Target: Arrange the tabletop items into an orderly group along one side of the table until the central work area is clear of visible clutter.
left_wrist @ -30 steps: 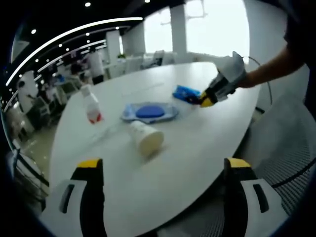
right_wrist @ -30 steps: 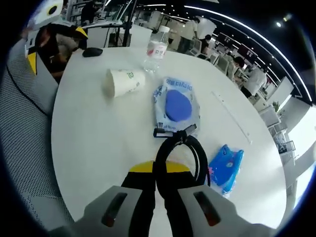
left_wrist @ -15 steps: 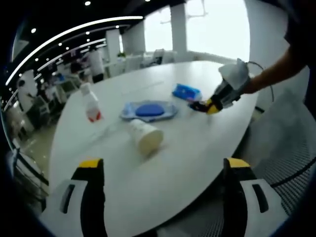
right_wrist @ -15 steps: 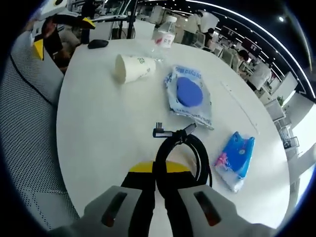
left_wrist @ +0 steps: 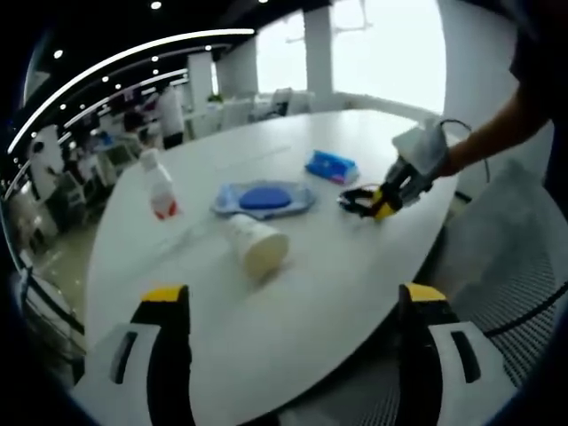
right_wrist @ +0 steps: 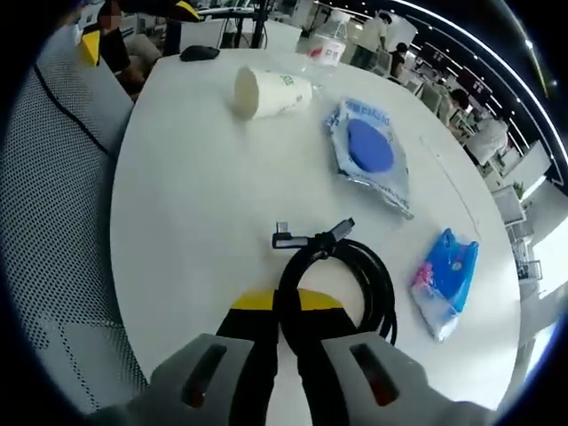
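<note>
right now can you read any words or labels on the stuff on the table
None can be quoted.
Cup: a small green mark, too small to read.
Bottle: red label, blurred.
Clear pouch: a line of blue print at its top, blurred.
Blue pack: printed pattern, no legible words.

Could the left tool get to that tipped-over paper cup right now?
Probably yes. The left tool is open, and the paper cup lies ahead on bare table with nothing between.
</note>
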A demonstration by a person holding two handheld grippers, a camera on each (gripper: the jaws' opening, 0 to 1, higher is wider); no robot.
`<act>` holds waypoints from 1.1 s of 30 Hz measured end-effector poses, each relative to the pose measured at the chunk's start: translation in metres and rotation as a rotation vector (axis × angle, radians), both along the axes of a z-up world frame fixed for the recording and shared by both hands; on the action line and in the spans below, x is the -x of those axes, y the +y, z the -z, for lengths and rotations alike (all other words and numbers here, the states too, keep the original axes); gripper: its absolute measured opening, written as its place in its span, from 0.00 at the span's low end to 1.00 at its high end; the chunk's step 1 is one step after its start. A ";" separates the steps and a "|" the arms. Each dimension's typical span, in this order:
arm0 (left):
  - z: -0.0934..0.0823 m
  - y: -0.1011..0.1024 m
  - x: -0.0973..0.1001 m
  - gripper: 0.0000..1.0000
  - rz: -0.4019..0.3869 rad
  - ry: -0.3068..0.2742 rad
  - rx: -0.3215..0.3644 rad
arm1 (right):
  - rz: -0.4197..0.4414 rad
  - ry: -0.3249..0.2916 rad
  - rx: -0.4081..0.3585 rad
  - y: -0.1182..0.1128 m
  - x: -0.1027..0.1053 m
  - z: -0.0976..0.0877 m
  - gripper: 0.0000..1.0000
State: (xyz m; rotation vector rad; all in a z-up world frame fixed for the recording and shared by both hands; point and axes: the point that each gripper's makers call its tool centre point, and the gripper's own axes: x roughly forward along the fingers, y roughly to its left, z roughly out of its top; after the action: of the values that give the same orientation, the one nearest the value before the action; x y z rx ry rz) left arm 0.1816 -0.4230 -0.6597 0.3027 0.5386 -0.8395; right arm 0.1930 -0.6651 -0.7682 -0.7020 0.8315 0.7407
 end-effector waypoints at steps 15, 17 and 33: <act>-0.006 0.000 -0.002 0.87 0.006 -0.026 0.008 | 0.037 0.004 -0.043 0.000 -0.002 -0.009 0.22; -0.012 -0.001 -0.004 0.85 0.012 -0.060 0.014 | 0.087 -0.004 -0.089 0.001 -0.002 -0.016 0.24; -0.020 -0.001 -0.060 0.60 0.071 -0.131 -0.067 | 0.339 -0.023 -0.267 -0.002 -0.013 -0.032 0.35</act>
State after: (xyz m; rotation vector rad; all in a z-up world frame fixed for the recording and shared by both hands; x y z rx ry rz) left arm 0.2415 -0.4239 -0.6396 0.4369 0.4361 -0.8649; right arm 0.2062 -0.6674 -0.7358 -0.3188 0.7875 0.5224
